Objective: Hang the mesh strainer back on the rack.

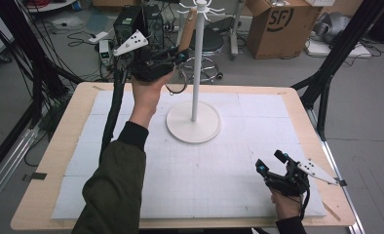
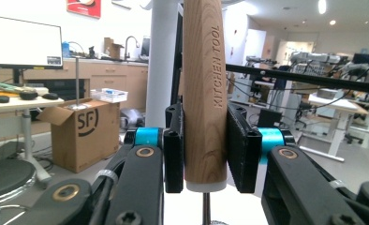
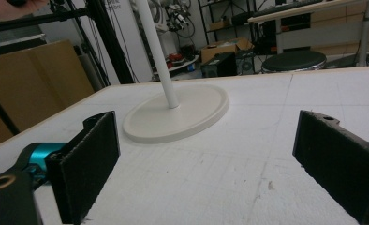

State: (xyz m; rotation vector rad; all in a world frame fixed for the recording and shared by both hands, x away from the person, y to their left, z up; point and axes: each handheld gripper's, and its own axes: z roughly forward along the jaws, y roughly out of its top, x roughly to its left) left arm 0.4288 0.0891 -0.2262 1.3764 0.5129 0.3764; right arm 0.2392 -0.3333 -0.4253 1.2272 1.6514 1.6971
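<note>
Left hand-held gripper (image 1: 179,54), raised above the bench (image 1: 44,161), clamps a wooden handle (image 1: 188,29) beside the white stand (image 1: 195,73). Its own view shows that smooth, rounded handle (image 2: 204,93) upright, lettered KITCHEN TOOL. Right hand-held gripper (image 3: 206,159) gapes wide over matte white sheeting (image 3: 229,154).

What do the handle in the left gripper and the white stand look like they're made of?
Handle: wood, matte and unpainted by the look; visible grain and "KITCHEN TOOL" stamped into it, with a white collar and thin metal stem below. Stand: smooth, uniformly white pole and round base with a slight sheen, likely painted metal or plastic; I cannot tell which.
</note>
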